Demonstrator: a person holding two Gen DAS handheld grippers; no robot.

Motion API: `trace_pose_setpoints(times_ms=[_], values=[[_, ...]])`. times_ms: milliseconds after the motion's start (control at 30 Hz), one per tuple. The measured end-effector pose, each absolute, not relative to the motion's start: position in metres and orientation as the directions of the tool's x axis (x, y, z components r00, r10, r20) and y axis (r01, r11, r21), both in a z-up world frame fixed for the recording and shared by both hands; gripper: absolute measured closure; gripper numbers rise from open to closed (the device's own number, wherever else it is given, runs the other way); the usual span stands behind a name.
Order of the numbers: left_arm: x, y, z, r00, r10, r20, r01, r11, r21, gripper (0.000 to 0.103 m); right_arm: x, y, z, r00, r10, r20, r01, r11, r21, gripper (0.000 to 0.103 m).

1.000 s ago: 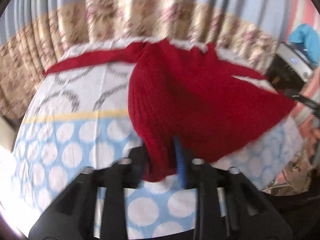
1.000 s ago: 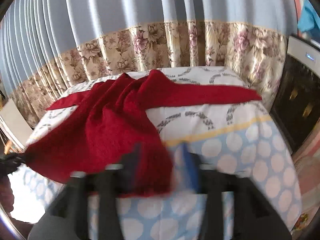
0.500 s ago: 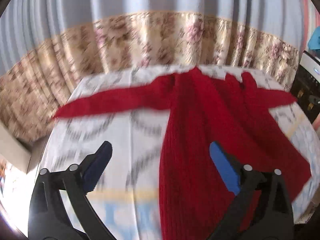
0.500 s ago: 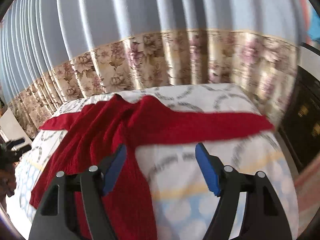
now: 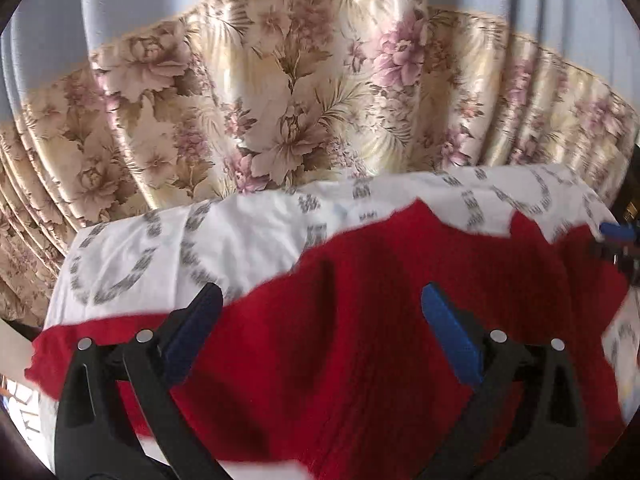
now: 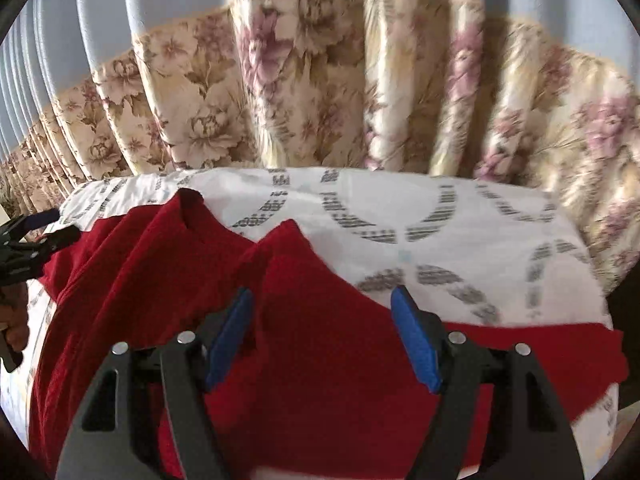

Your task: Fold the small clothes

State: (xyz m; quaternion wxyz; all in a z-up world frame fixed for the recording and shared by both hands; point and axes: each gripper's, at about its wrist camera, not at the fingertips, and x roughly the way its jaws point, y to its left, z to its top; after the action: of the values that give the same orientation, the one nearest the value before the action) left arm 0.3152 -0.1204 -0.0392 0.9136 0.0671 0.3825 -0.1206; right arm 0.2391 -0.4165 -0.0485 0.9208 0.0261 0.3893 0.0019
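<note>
Both hand-held grippers are empty: left hand-held gripper gapes wide, right hand-held gripper partly spread. Red knit sweater lies just beneath and ahead of them on the table. Risk: pinching only the top layer (knit's bunched at the shoulders) drags the fold askew.

So the surface here is a bed with a white sheet printed with grey interlocking rings. A dark red knit sweater lies right on it, spread out flat-ish, with one sleeve stretched toward the right edge and the other sleeve reaching the left edge. Some wrinkles near the collar end.
</note>
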Motion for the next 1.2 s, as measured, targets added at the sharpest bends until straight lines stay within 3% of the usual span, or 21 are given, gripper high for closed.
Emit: trace_pose_setpoints(times_ms=[100, 167, 267, 500, 567, 633, 733, 900, 1000, 1100, 1167, 1200], values=[[0.339, -0.144, -0.055, 0.651, -0.159, -0.742, 0.289, 0.956, 0.048, 0.004, 0.265, -0.413, -0.066, 0.633, 0.044, -0.773, 0.006, 0.998, 0.061, 0.032], [0.35, -0.155, -0.068, 0.63, -0.146, -0.763, 0.299, 0.952, 0.065, 0.004, 0.274, -0.415, -0.079, 0.575, 0.032, -0.818, 0.002, 0.999, 0.04, 0.085], [0.359, -0.16, -0.084, 0.594, -0.144, -0.792, 0.313, 0.948, 0.063, 0.005, 0.264, -0.43, -0.08, 0.6, -0.074, -0.797, 0.062, 0.997, -0.046, 0.085], [0.368, -0.164, -0.102, 0.526, -0.199, -0.827, 0.374, 0.927, 0.015, 0.027, 0.25, -0.448, -0.083, 0.618, -0.092, -0.781, 0.098, 0.994, -0.039, 0.085], [0.367, -0.164, -0.102, 0.534, -0.197, -0.822, 0.378, 0.925, 0.024, 0.038, 0.252, -0.449, -0.082, 0.62, -0.087, -0.78, 0.1, 0.995, -0.031, 0.085], [0.366, -0.163, -0.101, 0.544, -0.194, -0.816, 0.376, 0.926, 0.031, 0.064, 0.256, -0.45, -0.081, 0.628, -0.075, -0.775, 0.098, 0.995, -0.017, 0.085], [0.365, -0.156, -0.094, 0.557, -0.2, -0.806, 0.367, 0.93, 0.024, 0.089, 0.256, -0.449, -0.078, 0.644, -0.062, -0.762, 0.094, 0.996, -0.002, 0.085], [0.359, -0.127, -0.064, 0.659, -0.154, -0.736, 0.268, 0.963, 0.038, 0.09, 0.262, -0.446, -0.055, 0.704, -0.063, -0.708, 0.077, 0.997, -0.013, 0.086], [0.361, -0.101, -0.041, 0.719, -0.114, -0.686, 0.174, 0.985, 0.018, 0.09, 0.279, -0.444, -0.037, 0.742, -0.122, -0.66, 0.087, 0.993, -0.085, 0.093], [0.372, -0.089, -0.034, 0.722, -0.11, -0.683, 0.141, 0.99, -0.011, 0.088, 0.311, -0.448, -0.034, 0.73, -0.127, -0.672, 0.086, 0.992, -0.093, 0.093], [0.382, -0.092, -0.042, 0.71, -0.072, -0.701, 0.123, 0.992, 0.022, 0.08, 0.329, -0.447, -0.039, 0.721, -0.157, -0.675, 0.084, 0.987, -0.141, 0.093], [0.387, -0.095, -0.048, 0.697, -0.045, -0.715, 0.109, 0.993, 0.044, 0.065, 0.336, -0.446, -0.042, 0.715, -0.182, -0.676, 0.09, 0.982, -0.168, 0.093]])
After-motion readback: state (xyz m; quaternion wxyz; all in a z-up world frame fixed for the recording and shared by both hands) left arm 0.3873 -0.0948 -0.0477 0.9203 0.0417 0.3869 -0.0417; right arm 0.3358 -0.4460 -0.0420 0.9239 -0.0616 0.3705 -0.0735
